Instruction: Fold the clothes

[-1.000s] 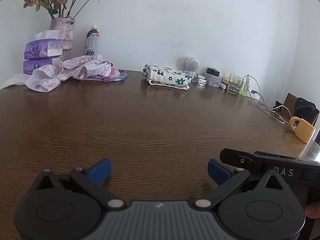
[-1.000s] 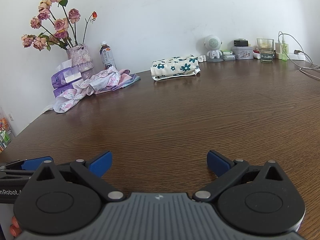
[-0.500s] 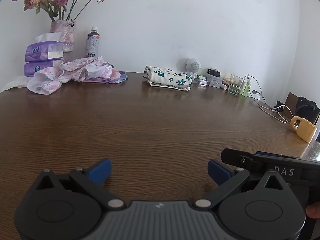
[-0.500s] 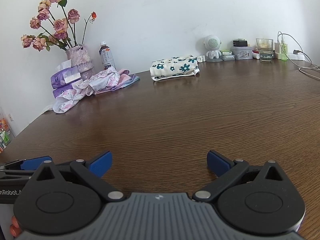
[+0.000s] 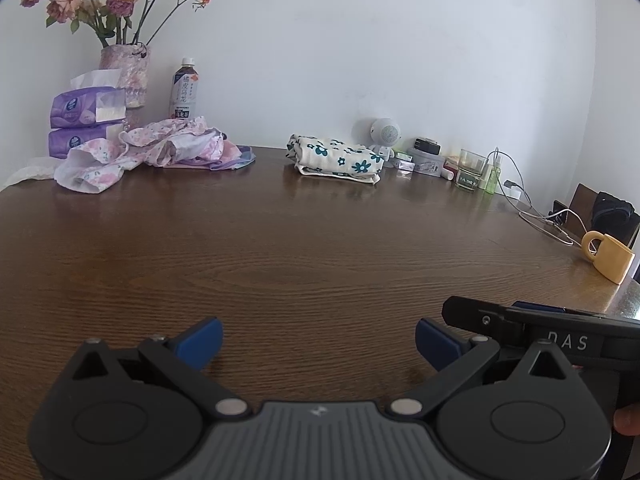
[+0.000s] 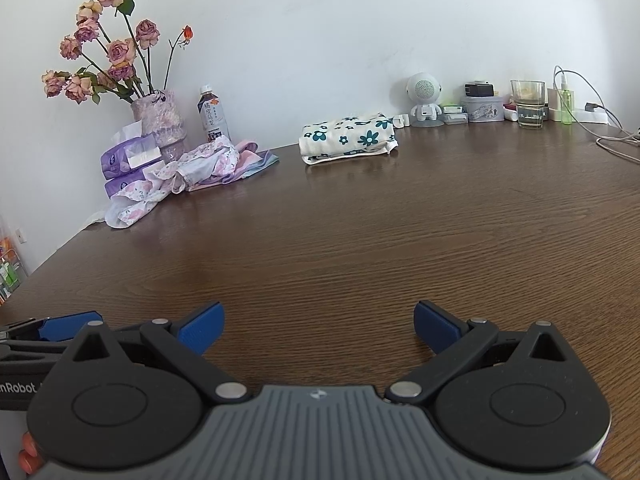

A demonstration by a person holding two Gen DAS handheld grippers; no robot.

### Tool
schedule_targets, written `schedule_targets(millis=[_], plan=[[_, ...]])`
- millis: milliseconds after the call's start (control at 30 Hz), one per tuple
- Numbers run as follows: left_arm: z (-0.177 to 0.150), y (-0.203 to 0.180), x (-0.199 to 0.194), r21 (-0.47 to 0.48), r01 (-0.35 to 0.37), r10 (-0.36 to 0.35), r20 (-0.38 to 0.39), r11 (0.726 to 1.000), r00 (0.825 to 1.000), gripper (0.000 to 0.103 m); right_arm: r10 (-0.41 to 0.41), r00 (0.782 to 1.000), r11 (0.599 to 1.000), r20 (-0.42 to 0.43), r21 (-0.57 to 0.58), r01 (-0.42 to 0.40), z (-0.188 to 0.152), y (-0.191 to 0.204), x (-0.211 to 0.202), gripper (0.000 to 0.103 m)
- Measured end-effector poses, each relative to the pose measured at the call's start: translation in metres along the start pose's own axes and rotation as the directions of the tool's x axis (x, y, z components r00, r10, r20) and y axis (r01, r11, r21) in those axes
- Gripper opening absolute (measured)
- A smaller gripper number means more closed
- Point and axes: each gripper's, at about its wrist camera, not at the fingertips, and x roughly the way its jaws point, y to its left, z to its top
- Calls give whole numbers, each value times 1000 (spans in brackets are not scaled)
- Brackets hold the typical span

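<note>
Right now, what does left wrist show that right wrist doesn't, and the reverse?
Left wrist only: a yellow mug at the table's right edge, and the right gripper's body beside the left gripper.

Right wrist only: the full rose heads and a shelf corner at far left.

Both: the crumpled clothes, folded floral cloth, bottle, tissue packs, speaker, glass, table. Right gripper open too.

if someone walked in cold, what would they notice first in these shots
Probably the dried pink roses in a vase at the table's far left corner, with a crumpled heap of pink floral clothes in front of it. Near the far middle lies a folded cream cloth with teal flowers. Up close, the left gripper and right gripper hover open over the bare wooden table.
</note>
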Motion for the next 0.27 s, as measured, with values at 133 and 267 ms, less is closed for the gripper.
schedule_targets(millis=[133, 267], plan=[[0, -1, 0, 10, 1, -1, 6, 1000, 1000, 103, 2, 1000, 1000, 1, 3, -2, 0, 0, 0, 103], [0, -2, 0, 12, 0, 0, 5, 1000, 1000, 103, 2, 1000, 1000, 1, 6, -2, 0, -2, -1, 103]])
